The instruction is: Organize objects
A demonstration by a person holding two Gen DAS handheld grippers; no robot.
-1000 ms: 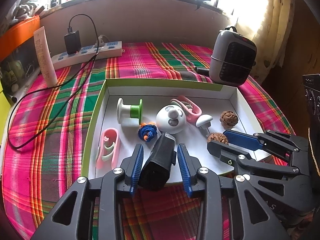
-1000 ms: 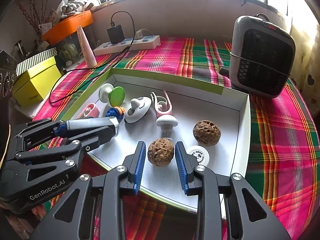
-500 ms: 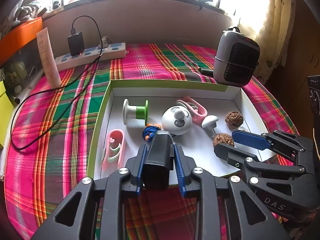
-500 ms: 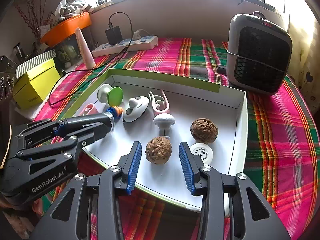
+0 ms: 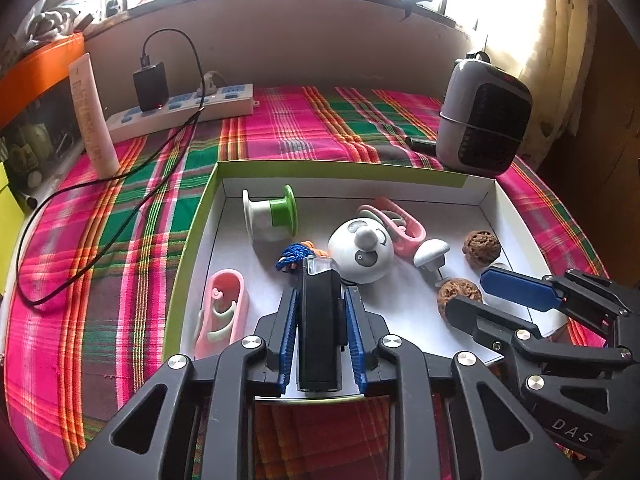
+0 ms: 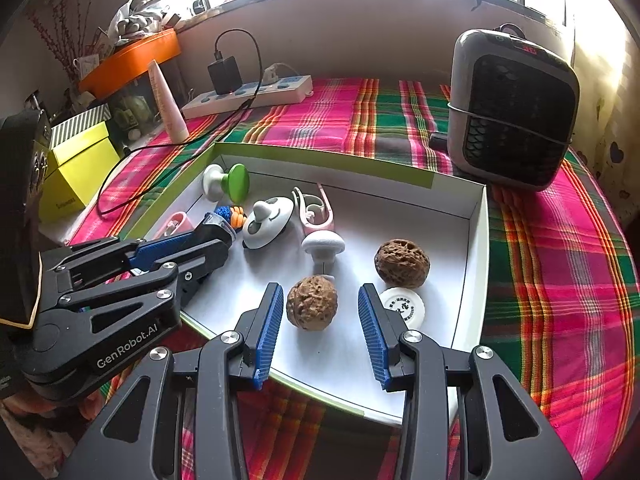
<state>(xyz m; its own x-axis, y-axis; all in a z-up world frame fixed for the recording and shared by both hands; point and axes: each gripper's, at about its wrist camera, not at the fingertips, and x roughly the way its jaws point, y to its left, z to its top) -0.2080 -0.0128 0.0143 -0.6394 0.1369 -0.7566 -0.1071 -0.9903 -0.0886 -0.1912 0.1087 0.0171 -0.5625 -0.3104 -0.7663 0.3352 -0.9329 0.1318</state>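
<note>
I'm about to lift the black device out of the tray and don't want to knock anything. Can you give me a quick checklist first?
1. Left gripper jaws, which just closed, clamp black device: ok.
2. Device centred between the pads: ok.
3. Blue-orange cord clear of device tip: cannot tell.
4. Right gripper open, pads off near walnut: ok.
5. Panda-face toy not touching device: cannot tell.
6. Tray flat on cloth: ok.

Left gripper (image 5: 321, 332) angled downward, fingers (image 5: 289, 332) clamped on black device (image 5: 320, 320). Right gripper (image 6: 318, 332) angled downward, fingers apart, touching nothing.
</note>
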